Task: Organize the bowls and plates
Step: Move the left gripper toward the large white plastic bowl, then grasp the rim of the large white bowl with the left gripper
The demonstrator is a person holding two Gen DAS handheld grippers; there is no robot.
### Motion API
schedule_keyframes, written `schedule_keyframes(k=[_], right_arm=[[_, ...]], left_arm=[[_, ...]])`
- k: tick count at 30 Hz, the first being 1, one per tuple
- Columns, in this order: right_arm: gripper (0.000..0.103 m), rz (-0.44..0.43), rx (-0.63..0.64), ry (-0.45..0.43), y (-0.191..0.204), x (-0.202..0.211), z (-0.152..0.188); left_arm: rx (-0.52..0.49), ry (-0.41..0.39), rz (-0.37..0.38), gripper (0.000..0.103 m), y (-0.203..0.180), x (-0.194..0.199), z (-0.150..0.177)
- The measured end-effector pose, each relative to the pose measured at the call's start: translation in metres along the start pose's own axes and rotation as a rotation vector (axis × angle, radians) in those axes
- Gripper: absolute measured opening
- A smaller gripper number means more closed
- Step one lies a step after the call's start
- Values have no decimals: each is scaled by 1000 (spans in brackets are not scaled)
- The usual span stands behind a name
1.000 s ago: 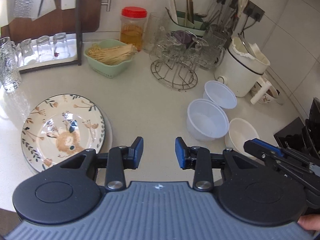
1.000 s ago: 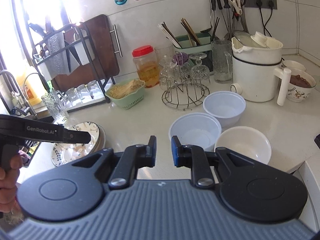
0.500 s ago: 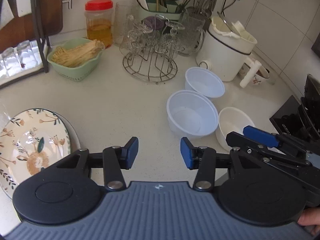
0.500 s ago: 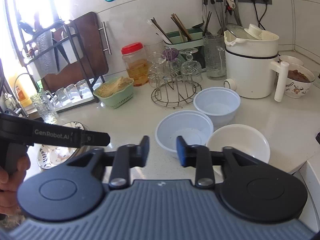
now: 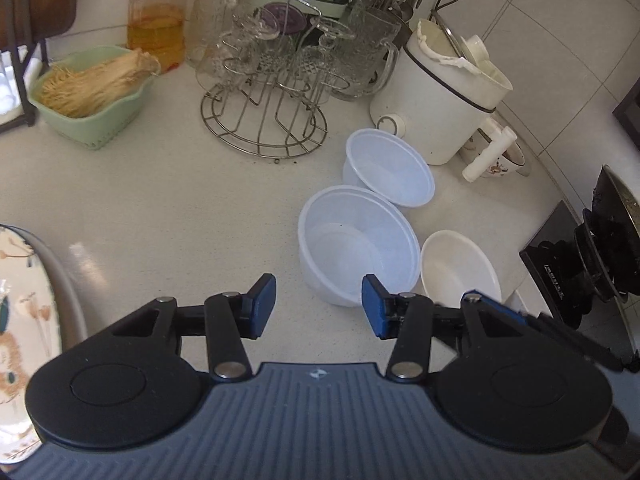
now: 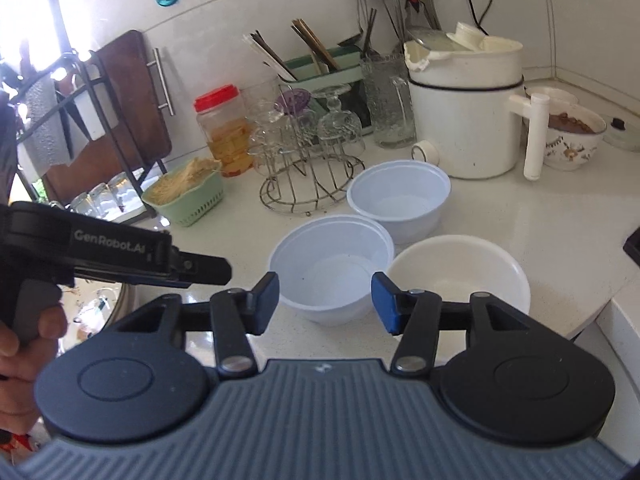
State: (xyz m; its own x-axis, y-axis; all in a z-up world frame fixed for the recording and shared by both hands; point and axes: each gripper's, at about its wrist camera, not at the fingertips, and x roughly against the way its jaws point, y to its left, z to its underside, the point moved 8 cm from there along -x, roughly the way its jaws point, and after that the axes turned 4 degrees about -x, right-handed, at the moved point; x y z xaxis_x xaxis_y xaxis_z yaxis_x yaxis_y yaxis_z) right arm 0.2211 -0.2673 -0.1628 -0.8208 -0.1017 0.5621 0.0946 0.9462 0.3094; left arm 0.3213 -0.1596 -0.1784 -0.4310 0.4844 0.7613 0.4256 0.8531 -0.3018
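Observation:
Three empty bowls stand close together on the white counter: a large translucent bowl [image 5: 356, 240] [image 6: 332, 264], a smaller translucent bowl [image 5: 390, 170] [image 6: 400, 200] behind it, and a cream bowl [image 5: 458, 268] [image 6: 460, 276] to its right. A floral plate [image 5: 16, 320] on a stack lies at the far left. My left gripper [image 5: 318, 308] is open and empty, just short of the large bowl. My right gripper [image 6: 324, 302] is open and empty, its jaws near the large bowl's front rim.
A wire rack of glasses [image 5: 276, 92], a green basket of noodles [image 5: 92, 96], a red-lidded jar [image 5: 158, 20] and a white cooker [image 5: 440, 104] stand behind the bowls. A black stove [image 5: 592, 264] is at the right. The left tool [image 6: 100, 252] shows in the right view.
Both grippers have moved right and forward toward the bowls. Both sets of jaws have opened wider. The floral plate has slid to the left edge of the left view.

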Motion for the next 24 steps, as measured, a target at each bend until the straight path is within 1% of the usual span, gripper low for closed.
schedule_keyframes(k=[2,5,8,10,13,15,17,19,21,24], right_arm=[[53,-7,-8,13,3,-2,5],[53,-9,-28,43,5,-7,14],[53,-11,-59,63,6,-14,19],[53,-10,-66,63,7,-17,20],[53,-4,-76,56,8,-21,19],[53,4,-84,45,7,-22,17],[53,-6,-97,30,5,-20,15],[53,-16,-107,22,3,-17,14],[53,-14,-117,23,1,-16,14],[53,-9,-131,28,-3,-17,13]], left_arm=[[9,8,10,53,-1,-11,-2],[58,27,45,53,1,-29,-7],[70,44,37,52,-1,-43,-12],[88,60,48,51,-2,-51,-13],[89,85,21,39,0,-61,-12],[105,94,21,21,2,-65,-10],[111,94,31,17,3,-65,-7],[110,87,11,15,5,-63,-6],[136,78,9,10,8,-58,-5],[147,66,3,6,12,-51,-4]])
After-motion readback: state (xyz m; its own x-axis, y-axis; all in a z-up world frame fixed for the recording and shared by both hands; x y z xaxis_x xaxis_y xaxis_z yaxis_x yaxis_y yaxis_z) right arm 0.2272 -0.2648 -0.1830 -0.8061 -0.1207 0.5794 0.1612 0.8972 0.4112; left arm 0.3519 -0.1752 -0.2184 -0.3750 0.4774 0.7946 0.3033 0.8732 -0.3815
